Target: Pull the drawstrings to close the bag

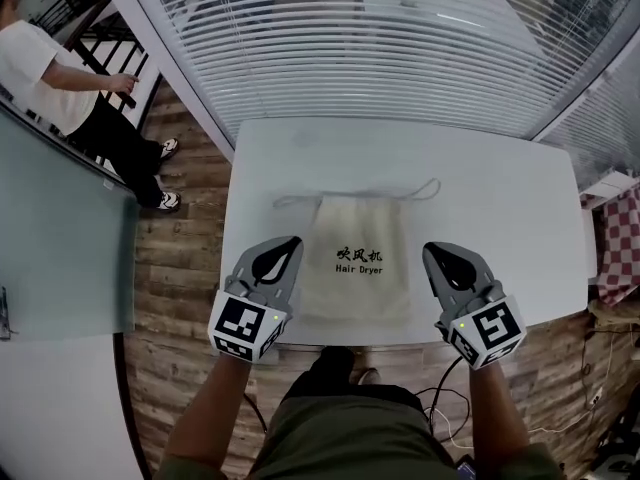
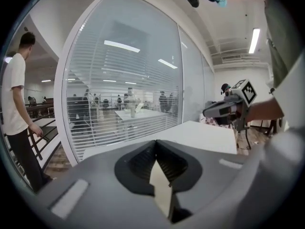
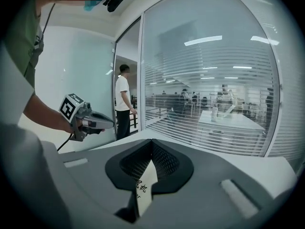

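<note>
A cream cloth bag point(image 1: 360, 268) printed "Hair Dryer" lies flat in the middle of the white table point(image 1: 500, 198). Its mouth faces away from me, and the thin drawstring point(image 1: 352, 197) trails loose along that far edge to both sides. My left gripper point(image 1: 291, 243) hovers over the bag's near left edge, jaws pressed together and holding nothing. To the right of the bag my right gripper point(image 1: 431, 251) is also shut and empty. In the left gripper view the left gripper point(image 2: 156, 142) shows a sliver of bag point(image 2: 160, 185) below; the right gripper point(image 3: 151, 141) shows the same in its own view.
Slatted blinds behind glass point(image 1: 400, 38) run past the table's far edge. A person in a white shirt point(image 1: 40, 78) stands at the far left by a railing. A red checked cloth point(image 1: 620, 243) is at the right, and cables point(image 1: 450, 408) lie on the wooden floor.
</note>
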Demonstrator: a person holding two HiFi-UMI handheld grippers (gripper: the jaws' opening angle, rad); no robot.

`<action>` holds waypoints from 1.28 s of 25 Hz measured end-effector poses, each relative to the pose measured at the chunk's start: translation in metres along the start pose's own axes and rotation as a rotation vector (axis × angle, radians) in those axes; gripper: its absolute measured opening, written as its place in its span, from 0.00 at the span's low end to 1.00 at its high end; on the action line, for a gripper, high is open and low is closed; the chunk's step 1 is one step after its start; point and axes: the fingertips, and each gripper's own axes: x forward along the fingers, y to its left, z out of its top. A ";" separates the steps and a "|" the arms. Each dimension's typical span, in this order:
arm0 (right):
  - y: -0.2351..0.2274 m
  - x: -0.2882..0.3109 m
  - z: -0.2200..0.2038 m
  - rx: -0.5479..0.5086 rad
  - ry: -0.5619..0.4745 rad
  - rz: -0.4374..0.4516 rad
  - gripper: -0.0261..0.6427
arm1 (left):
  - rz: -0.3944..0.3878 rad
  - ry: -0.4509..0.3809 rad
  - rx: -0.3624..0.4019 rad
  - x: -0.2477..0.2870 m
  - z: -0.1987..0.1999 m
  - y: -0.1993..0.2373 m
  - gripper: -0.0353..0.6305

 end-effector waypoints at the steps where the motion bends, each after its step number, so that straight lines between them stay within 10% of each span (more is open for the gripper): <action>1: -0.003 0.006 -0.003 -0.007 0.006 0.000 0.05 | -0.003 0.009 0.002 0.005 -0.003 0.006 0.06; 12: -0.040 0.062 -0.036 -0.163 0.114 0.049 0.06 | -0.038 0.106 0.080 0.055 -0.038 0.055 0.07; 32: -0.171 0.146 -0.174 -0.505 0.516 0.291 0.17 | -0.208 0.528 0.365 0.135 -0.163 0.088 0.17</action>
